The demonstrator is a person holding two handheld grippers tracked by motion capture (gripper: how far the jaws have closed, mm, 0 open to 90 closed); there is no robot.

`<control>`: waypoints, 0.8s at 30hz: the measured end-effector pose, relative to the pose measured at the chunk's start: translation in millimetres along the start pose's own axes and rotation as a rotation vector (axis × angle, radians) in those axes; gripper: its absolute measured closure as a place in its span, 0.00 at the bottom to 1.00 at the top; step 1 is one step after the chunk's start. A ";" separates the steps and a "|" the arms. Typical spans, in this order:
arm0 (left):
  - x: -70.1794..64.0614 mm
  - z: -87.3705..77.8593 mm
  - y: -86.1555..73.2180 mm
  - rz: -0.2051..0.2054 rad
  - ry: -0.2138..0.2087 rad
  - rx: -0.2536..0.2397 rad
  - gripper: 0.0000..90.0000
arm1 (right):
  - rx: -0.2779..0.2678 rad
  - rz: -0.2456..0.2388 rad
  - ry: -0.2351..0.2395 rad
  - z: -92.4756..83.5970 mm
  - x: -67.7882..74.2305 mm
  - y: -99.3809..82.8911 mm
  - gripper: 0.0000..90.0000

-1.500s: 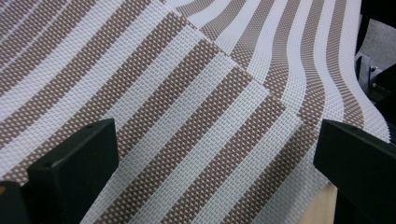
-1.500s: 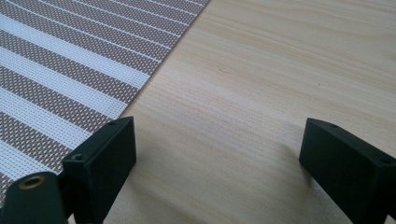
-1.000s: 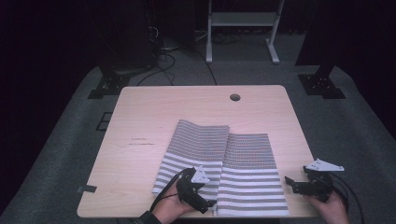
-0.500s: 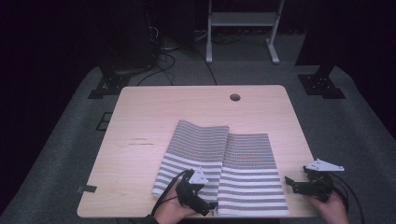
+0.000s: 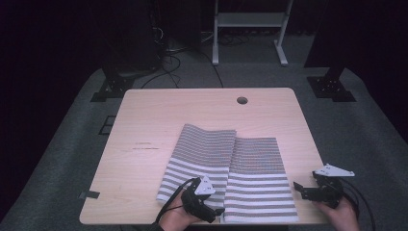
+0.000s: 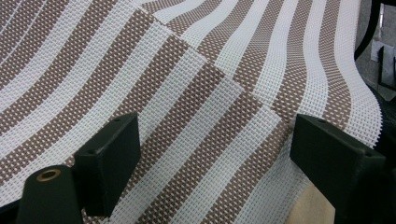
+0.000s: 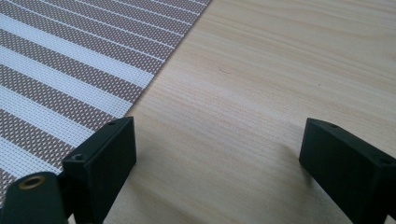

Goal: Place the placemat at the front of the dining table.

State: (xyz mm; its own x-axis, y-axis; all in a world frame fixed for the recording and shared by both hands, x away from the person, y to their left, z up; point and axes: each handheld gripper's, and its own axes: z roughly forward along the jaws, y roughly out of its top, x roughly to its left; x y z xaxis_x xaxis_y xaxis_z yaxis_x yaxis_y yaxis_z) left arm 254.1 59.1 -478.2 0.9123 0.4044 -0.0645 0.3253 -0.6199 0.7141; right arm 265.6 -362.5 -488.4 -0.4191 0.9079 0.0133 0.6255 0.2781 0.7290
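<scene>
Flat on pale grained wood table (image 5: 154,125), woven striped placemats (image 5: 255,178) overlap.

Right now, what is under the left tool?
Under the left tool, jaws apart, lies the striped mat, its folded flap over another layer. The wooden table peeks out beside it; beneath the mat it is hidden.

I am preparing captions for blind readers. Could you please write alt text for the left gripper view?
A woven mat with brown and white stripes lies close under the left tool, whose two black jaws stand apart over it without pinching it. One striped layer overlaps another along a diagonal edge, and pale wooden table shows at bottom right.
</scene>
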 end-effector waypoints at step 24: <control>26.3 -15.1 3.6 -0.148 -0.035 -0.015 0.95 | 0.000 -0.002 0.004 0.2 -0.1 0.2 0.11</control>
State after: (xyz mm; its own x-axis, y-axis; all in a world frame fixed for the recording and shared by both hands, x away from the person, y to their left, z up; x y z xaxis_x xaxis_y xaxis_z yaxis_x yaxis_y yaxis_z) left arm 275.5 77.6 -466.8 0.8627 0.4671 -0.1938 0.4533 -0.5446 0.7056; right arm 266.0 -362.5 -488.4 -0.4230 0.9060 0.0145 0.6245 0.2799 0.7291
